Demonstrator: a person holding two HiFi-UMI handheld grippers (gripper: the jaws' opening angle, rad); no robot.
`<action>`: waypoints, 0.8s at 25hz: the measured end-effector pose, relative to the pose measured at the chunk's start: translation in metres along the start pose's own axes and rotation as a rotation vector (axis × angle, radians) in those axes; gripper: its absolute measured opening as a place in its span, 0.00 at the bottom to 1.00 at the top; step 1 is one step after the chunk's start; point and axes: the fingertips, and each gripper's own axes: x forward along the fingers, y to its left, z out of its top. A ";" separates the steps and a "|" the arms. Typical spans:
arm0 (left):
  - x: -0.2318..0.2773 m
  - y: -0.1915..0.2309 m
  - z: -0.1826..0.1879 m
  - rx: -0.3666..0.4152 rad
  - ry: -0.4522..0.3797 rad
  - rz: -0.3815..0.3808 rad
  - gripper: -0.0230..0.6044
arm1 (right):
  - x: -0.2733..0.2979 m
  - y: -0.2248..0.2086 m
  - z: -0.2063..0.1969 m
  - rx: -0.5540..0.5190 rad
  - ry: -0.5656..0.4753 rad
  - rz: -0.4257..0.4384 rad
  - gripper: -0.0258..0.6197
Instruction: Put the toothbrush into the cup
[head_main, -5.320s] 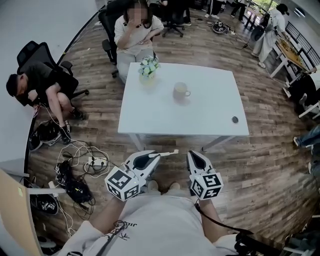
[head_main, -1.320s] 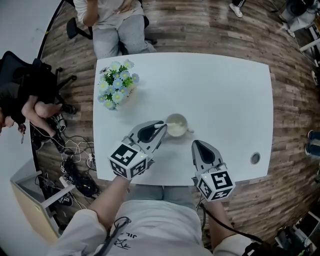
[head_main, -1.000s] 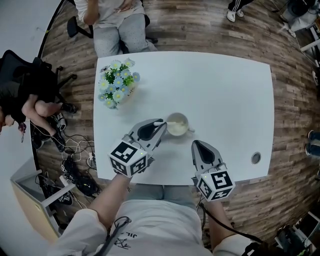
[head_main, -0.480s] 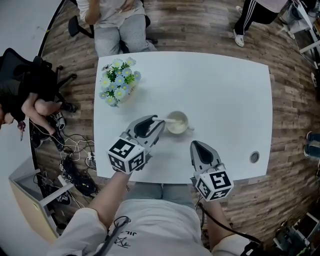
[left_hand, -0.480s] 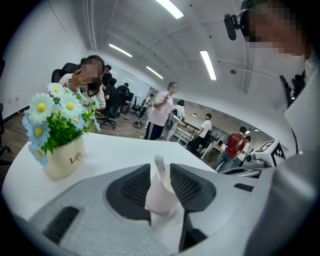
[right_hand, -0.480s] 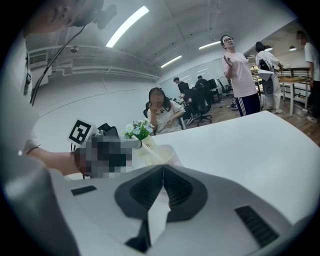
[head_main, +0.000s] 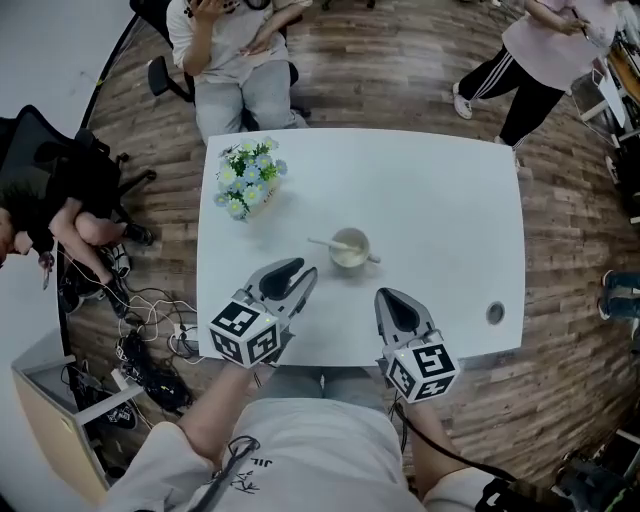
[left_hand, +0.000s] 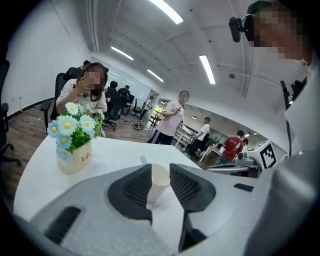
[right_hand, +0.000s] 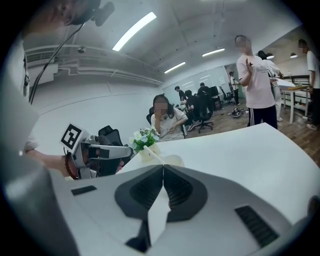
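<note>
Toothbrush (head_main: 323, 243) sits in cup (head_main: 351, 250) on white worktop (head_main: 440, 200), wood floor (head_main: 400, 80) around; my left gripper (head_main: 303, 272) tilts down, jaws just opened, holding nothing; right gripper (head_main: 386, 296) jaws closed.

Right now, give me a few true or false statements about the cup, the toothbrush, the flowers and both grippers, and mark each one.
1. The toothbrush sits in the cup, with its handle leaning out over the rim. True.
2. The left gripper is clamped on the toothbrush. False: its jaws have just been opening and stand apart, gripping nothing; the cup only shows beyond them.
3. The right gripper has its jaws together with nothing between them. True.
4. The flowers stand right beside the right gripper. False: they are near the far left corner of the table.
5. The cup lies tipped on its side. False: it stands upright.
</note>
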 end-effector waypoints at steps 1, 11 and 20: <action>-0.006 -0.005 0.002 0.005 -0.003 -0.002 0.23 | -0.003 0.003 0.003 -0.005 -0.006 0.000 0.07; -0.052 -0.067 0.032 0.113 -0.071 -0.036 0.08 | -0.040 0.031 0.036 -0.086 -0.056 0.004 0.07; -0.070 -0.088 0.033 0.141 -0.090 -0.034 0.06 | -0.051 0.049 0.054 -0.096 -0.096 -0.004 0.07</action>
